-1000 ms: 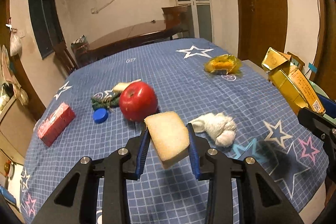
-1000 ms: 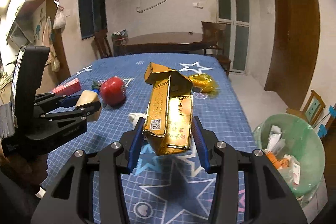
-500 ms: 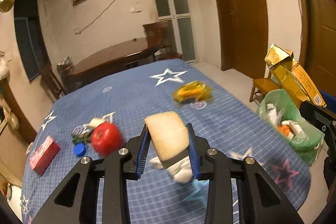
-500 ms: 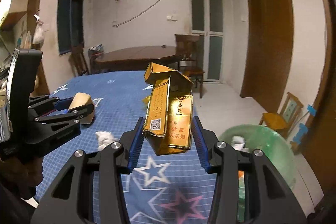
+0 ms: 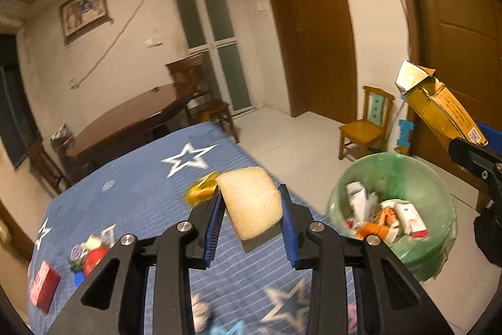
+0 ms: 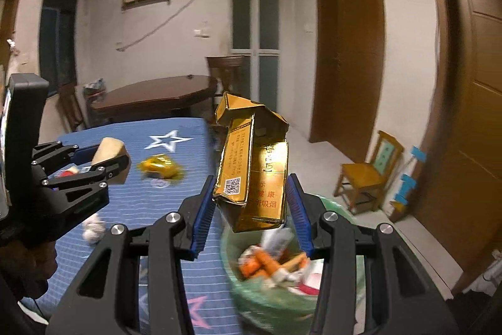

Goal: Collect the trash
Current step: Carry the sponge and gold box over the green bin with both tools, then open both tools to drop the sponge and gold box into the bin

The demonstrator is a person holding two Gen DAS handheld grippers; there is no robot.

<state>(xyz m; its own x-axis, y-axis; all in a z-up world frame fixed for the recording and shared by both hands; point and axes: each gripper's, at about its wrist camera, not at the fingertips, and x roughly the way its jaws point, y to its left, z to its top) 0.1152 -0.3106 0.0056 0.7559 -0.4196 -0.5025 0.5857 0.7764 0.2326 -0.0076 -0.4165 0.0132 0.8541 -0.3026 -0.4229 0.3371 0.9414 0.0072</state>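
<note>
Swinging from table to green bin [image 5: 439, 178] | left jaws pinch sponge [image 5: 251, 203] | right jaws pinch gold carton [image 6: 254, 168]

A pale yellow sponge [image 5: 251, 203] is seen between blue pads [image 5: 213, 225] of the black left gripper [image 5: 251, 228]. A shiny gold carton [image 6: 254, 168] with red and black print is seen between the blue pads of the black right gripper [image 6: 251, 209]. A blue checked cloth [image 5: 138, 193] with white, pink and light blue stars is spread out. At 3 o'clock of the sponge, a green bin [image 5: 392, 171] is filled with white and orange bits.
</note>
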